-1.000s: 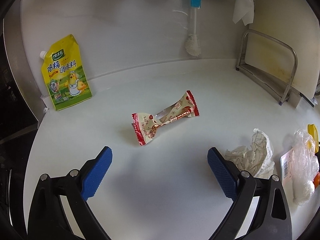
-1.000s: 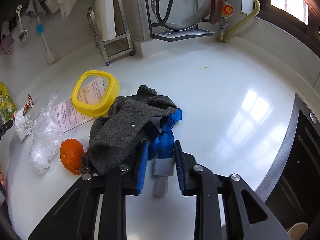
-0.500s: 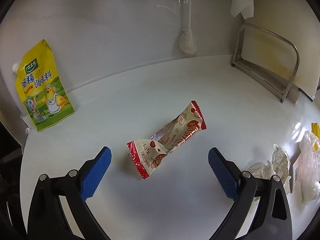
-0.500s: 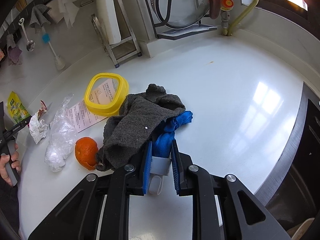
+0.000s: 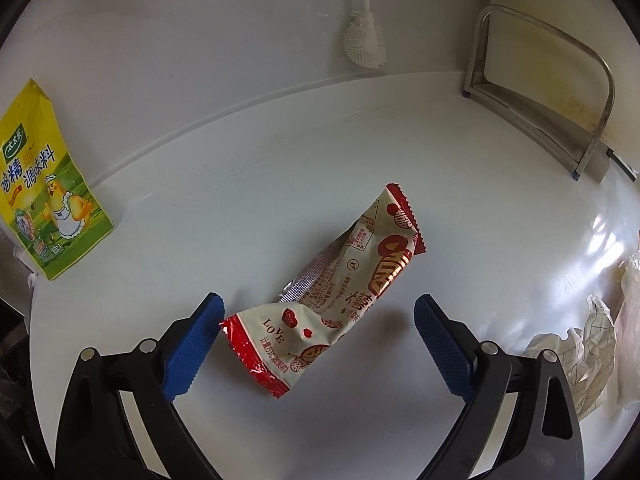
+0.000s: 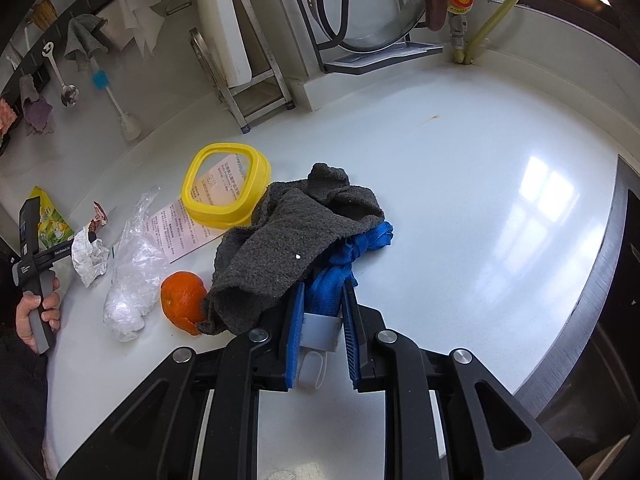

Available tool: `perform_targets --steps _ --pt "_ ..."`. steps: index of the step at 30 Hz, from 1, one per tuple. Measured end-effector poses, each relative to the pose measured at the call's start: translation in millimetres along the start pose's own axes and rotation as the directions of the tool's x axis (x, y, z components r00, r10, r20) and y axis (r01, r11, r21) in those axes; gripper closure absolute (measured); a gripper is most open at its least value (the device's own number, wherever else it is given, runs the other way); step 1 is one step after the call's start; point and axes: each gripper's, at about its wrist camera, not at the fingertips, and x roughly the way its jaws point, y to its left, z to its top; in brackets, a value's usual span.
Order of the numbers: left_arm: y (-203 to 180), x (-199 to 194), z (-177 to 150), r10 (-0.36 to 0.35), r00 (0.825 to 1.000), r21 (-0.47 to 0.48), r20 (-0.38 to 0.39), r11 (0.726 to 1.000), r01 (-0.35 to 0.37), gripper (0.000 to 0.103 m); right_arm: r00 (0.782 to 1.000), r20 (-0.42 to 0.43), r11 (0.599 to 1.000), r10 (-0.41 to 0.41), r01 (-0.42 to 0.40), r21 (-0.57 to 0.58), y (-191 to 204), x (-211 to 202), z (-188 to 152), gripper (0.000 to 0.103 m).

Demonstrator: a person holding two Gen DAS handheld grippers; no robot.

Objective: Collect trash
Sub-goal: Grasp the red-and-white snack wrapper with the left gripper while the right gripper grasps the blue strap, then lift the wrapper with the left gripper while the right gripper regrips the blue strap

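My left tongs (image 5: pixel 316 332) are closing around the snack wrapper (image 5: pixel 340 292) on the table (image 5: pixel 280 184), not gripping yet. My right tongs (image 6: pixel 320 320) are clamped on the blue strap (image 6: pixel 336 280).

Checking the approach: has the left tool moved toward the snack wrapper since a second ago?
Yes. The left tool has closed in on the snack wrapper, the yellow seasoning pouch sliding leftward.

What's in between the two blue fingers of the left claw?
The red and cream snack wrapper lies on the white counter between the closing left claw's fingers. They aren't squeezing it yet. The left wrist view shows this.
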Motion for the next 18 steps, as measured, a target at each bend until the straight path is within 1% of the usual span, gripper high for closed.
perform_targets --steps 1,4,6,7,9,10,15,18 --pt "-1.6 2.9 1.8 -0.007 1.000 0.003 -0.007 1.000 0.008 0.022 1.000 0.000 1.000 -0.001 0.001 -0.001 -0.2 0.2 0.1 0.084" --pt "-5.7 1.4 1.3 -0.021 1.000 0.022 0.004 1.000 0.021 0.030 1.000 0.001 1.000 -0.008 0.008 -0.010 1.1 0.5 -0.3 0.084" --pt "-7.6 -1.7 -1.3 -0.044 0.999 0.025 0.009 0.999 0.044 0.045 1.000 0.001 1.000 -0.009 0.009 -0.015 2.3 0.5 -0.5 0.084" --pt "-8.4 -3.2 -2.4 -0.054 0.999 0.020 0.011 0.998 0.053 0.049 1.000 0.000 1.000 -0.007 0.007 -0.015 2.3 0.5 -0.5 0.084" --pt "-11.5 -6.8 -5.9 -0.068 0.998 0.005 0.014 0.998 0.068 0.067 1.000 0.000 1.000 -0.004 0.004 -0.014 2.1 0.5 -1.0 0.084" --pt "-14.4 -8.4 -7.7 -0.067 0.998 0.002 0.017 0.998 0.067 0.070 1.000 0.000 1.000 -0.002 0.002 -0.015 1.9 0.2 -1.5 0.084" --pt "-33.6 -23.3 -23.5 -0.014 0.999 0.003 0.038 1.000 0.014 0.073 1.000 0.006 1.000 0.004 -0.004 -0.023 3.0 -2.6 -3.2 0.084" --pt "-37.8 -37.3 -35.1 -0.012 0.998 -0.022 0.061 1.000 0.013 0.073 1.000 0.013 0.999 -0.001 0.002 -0.032 4.0 -5.0 -4.8 0.084"
